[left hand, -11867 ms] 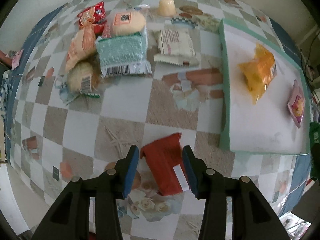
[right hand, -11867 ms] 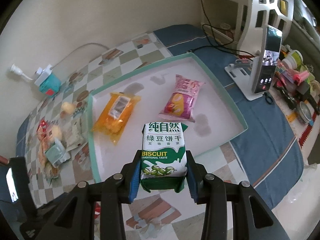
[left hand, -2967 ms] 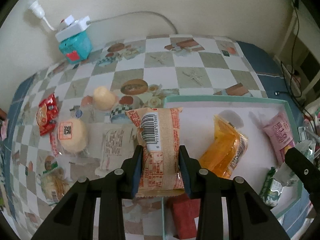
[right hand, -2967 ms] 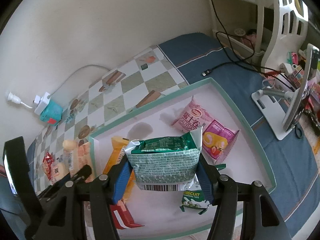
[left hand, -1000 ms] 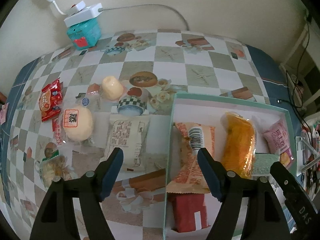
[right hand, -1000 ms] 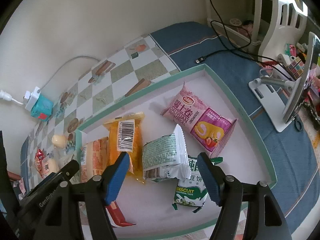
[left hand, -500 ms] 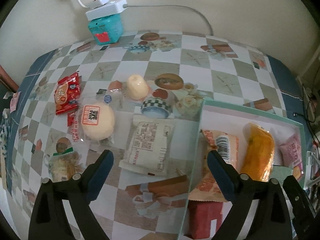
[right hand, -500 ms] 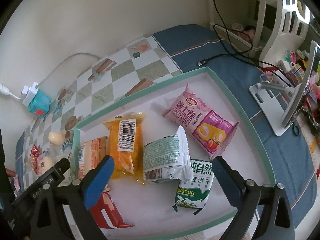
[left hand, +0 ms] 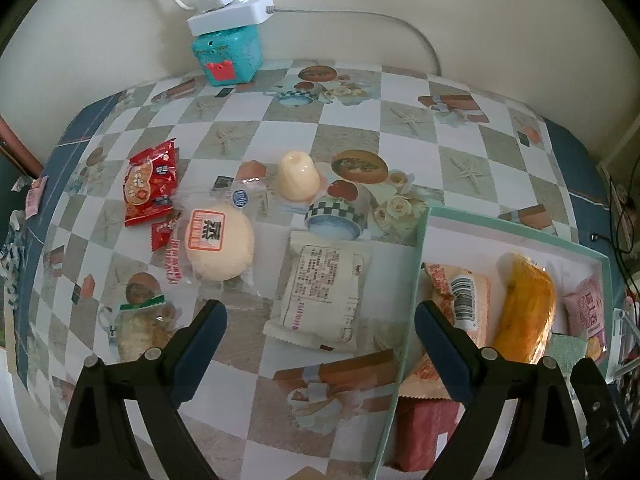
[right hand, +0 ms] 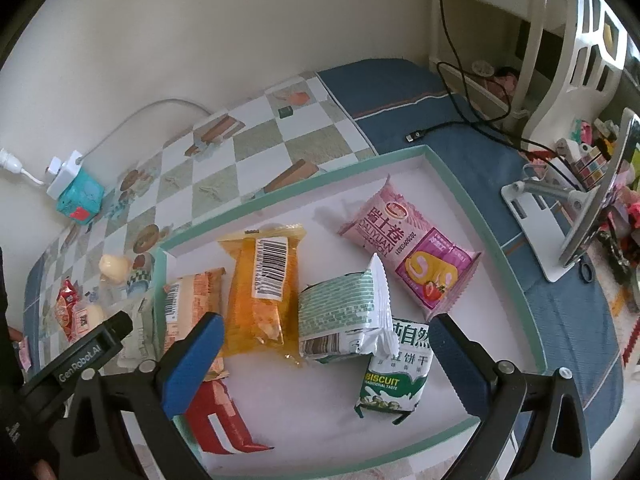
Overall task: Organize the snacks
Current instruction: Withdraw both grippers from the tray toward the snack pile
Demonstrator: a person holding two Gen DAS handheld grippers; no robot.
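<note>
Green-rimmed tray (right hand: 516, 276) holds six snack packets; five snacks (left hand: 220, 236) outside.

1. We see soft, even daylight in both views, moderately bright, with no harsh highlights.
2. Shadows are faint: the packets cast pale grey smudges on the white floor of the tray (right hand: 472, 216).
3. Fisheye distortion bends the checked tablecloth (left hand: 404, 120) into a dome, and black vignette fills every corner.
4. Mild sheen shows on the orange packet (right hand: 264, 292) and the clear wrapper of the round cake (left hand: 220, 240).
5. Focus holds across the middle; detail softens toward the rims, and colours look slightly washed.
</note>
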